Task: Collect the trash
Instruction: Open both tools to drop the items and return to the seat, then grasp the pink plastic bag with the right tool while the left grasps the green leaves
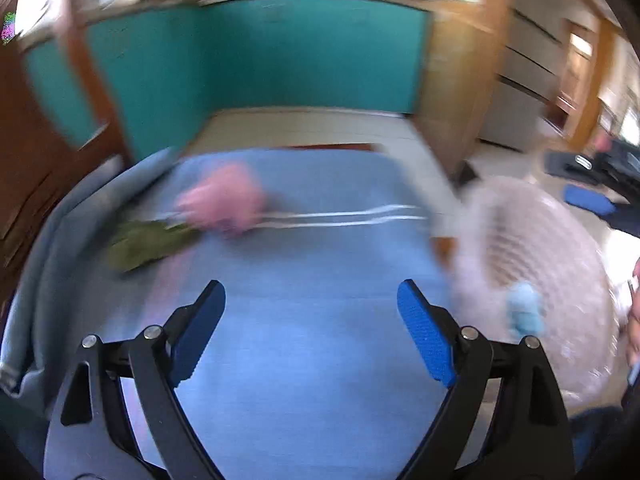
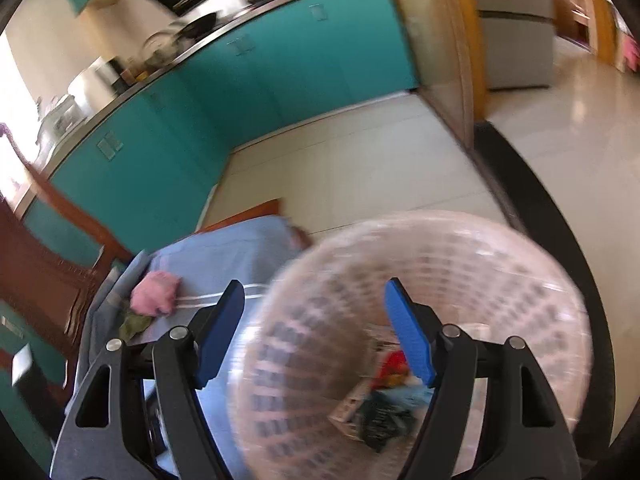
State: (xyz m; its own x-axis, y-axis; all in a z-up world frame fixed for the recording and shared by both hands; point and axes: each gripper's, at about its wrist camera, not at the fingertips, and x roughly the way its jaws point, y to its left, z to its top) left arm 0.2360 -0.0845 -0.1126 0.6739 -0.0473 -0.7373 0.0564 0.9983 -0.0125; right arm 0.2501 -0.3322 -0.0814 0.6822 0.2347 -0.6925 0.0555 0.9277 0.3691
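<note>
Both claws gape wide and empty. The left claw (image 1: 311, 292) should settle squarely over the pink wad (image 1: 224, 203) before closing, then carry it to the basket (image 2: 420, 248).

No text is readable; printed paper (image 2: 352, 402) in the basket (image 2: 520, 280) seems too blurred.

Both overlook blurry blue cloth (image 1: 300, 320).

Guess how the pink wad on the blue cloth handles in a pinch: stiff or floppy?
The pink wad looks crumpled and soft, so it probably squashes and droops. Likely light. It overlaps the green scrap, which might drag along.
</note>
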